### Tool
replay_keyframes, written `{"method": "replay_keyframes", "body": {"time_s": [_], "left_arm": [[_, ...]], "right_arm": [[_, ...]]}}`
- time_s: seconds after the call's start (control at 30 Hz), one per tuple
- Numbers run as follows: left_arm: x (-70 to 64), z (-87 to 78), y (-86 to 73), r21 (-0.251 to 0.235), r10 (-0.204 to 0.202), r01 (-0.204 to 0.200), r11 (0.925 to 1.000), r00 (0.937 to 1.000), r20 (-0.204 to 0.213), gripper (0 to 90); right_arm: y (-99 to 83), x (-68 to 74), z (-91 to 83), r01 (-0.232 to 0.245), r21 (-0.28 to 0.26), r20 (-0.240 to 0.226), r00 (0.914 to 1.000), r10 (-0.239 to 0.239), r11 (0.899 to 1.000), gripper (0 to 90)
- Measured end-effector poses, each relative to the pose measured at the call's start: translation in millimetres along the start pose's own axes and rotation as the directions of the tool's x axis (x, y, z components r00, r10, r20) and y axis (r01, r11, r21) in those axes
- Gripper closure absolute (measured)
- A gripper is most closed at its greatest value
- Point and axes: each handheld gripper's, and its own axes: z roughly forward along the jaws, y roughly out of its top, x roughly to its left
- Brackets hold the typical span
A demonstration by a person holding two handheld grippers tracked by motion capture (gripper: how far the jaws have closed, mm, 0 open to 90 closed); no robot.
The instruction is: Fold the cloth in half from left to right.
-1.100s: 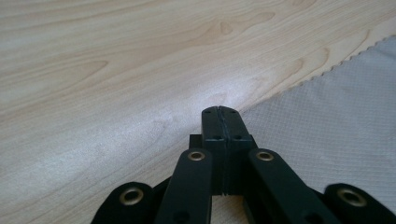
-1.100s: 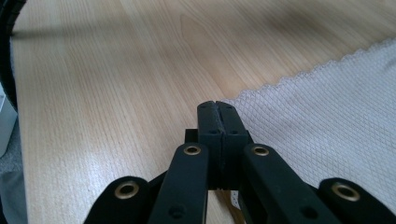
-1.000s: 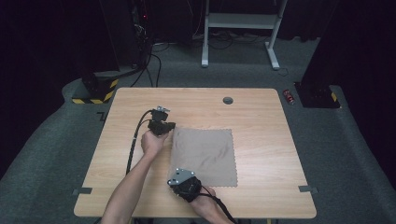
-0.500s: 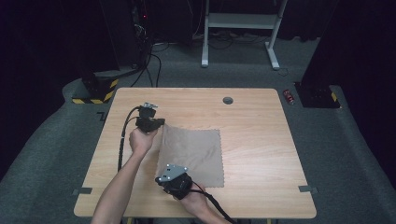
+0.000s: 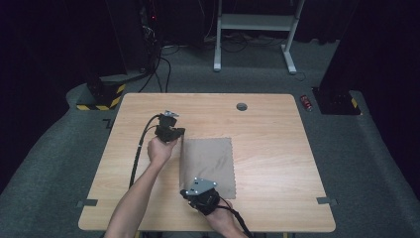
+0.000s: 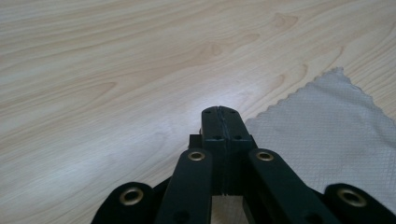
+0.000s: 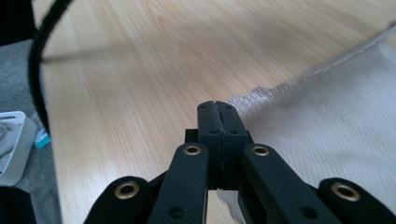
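One grey cloth (image 5: 208, 163) lies flat on my side of the wooden table (image 5: 267, 144), and I have both tools on its left edge. Nearest me, my right gripper (image 7: 218, 108) is clenched on the cloth's near left corner, its jaws pressed together with the scalloped hem bunching just beside them. Farther up the same edge, my left gripper (image 6: 219, 112) is likewise clamped tight at the far left corner; a pinch of fabric appears to be caught between its jaws, though the grip itself is mostly hidden. I judge the cloth light, thin and limp, with a fine woven texture that should not slip once pinched. It will sag and fold wherever unsupported, so the corners are the right places to hold, both lifted together to keep the edge taut. Count at this moment: one cloth, two grippers. Beyond it, one small dark round fitting (image 5: 241, 106) sits near the far edge.
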Motion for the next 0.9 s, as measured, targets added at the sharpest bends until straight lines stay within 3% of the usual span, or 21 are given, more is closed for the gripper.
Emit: {"method": "replay_keyframes", "body": {"time_s": [0.27, 0.9], "left_arm": [[-19.5, 23.3, 4.2, 0.030, 0.030, -0.031, 0.9991, 0.9990, 0.032, 90.0], [-46.9, 43.3, 15.9, 0.033, 0.062, -0.065, 0.9973, 0.9954, 0.074, 90.0]], "right_arm": [[-23.1, -11.3, -14.0, -0.044, 0.017, 0.040, 0.9983, 0.043, 0.999, 90.0], [-48.8, -22.3, -41.3, -0.107, 0.016, 0.095, 0.9900, 0.105, 0.994, 90.0]]}}
